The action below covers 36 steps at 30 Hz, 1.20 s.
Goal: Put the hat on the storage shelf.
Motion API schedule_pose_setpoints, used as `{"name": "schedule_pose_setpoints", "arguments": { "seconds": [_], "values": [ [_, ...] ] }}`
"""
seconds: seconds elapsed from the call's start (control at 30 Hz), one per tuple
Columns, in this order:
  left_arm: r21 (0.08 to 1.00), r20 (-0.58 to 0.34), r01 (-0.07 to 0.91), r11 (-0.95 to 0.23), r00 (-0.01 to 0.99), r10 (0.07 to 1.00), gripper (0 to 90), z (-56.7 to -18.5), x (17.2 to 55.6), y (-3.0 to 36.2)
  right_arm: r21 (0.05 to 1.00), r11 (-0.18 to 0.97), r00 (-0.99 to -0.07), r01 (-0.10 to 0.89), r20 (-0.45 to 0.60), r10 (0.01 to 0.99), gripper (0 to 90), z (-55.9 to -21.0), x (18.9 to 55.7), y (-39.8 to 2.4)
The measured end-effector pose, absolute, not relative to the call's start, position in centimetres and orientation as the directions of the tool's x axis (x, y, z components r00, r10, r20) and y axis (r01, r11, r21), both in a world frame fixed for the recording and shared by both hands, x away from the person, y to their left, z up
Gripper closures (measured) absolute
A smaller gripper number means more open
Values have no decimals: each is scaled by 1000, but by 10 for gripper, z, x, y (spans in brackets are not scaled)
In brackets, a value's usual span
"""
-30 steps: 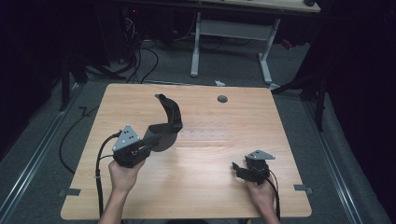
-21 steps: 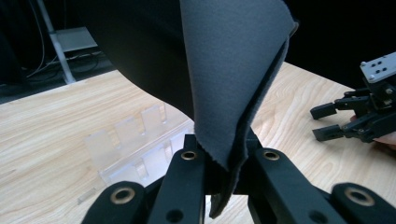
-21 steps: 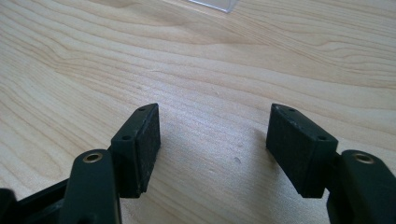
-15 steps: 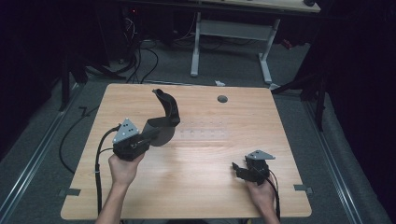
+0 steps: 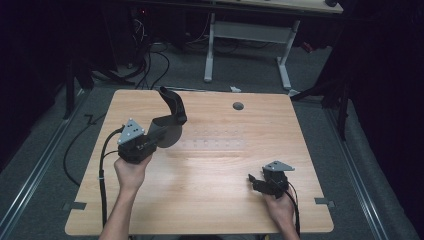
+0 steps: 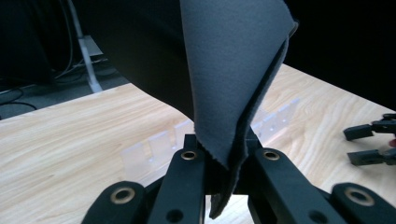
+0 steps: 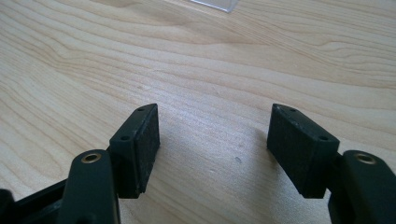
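You have no writing, label, brand, number or sign to read here: the grey cloth [image 6: 233, 70] is plain, the wooden counter [image 5: 210, 200] carries only its grain, and the black jaws bear no markings you could make out.

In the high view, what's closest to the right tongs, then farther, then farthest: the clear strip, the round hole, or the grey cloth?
From the right tongs:
1. Clear strip, mid-table, up and left of them.
2. Round hole, near the far edge.
3. Grey cloth, at the left, pinched in the left tongs.
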State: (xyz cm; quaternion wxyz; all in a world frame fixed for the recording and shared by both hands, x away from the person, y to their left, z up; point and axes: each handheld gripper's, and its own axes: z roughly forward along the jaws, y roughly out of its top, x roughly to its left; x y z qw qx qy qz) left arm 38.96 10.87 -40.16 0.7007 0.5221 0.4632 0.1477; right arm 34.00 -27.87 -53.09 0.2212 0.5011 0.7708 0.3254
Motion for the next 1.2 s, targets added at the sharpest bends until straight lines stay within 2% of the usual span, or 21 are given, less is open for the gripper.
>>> {"name": "schedule_pose_setpoints", "arguments": {
  "seconds": [0.83, 1.2],
  "values": [
    [895, -442, 272, 354, 432, 786, 862, -428, 427, 103, 723, 287, -401, 628, -15, 916, 341, -531, 340, -278],
    [903, -421, 271, 333, 411, 809, 863, -434, 431, 99, 723, 289, -402, 628, -17, 915, 339, -531, 340, -279]
  ]
}}
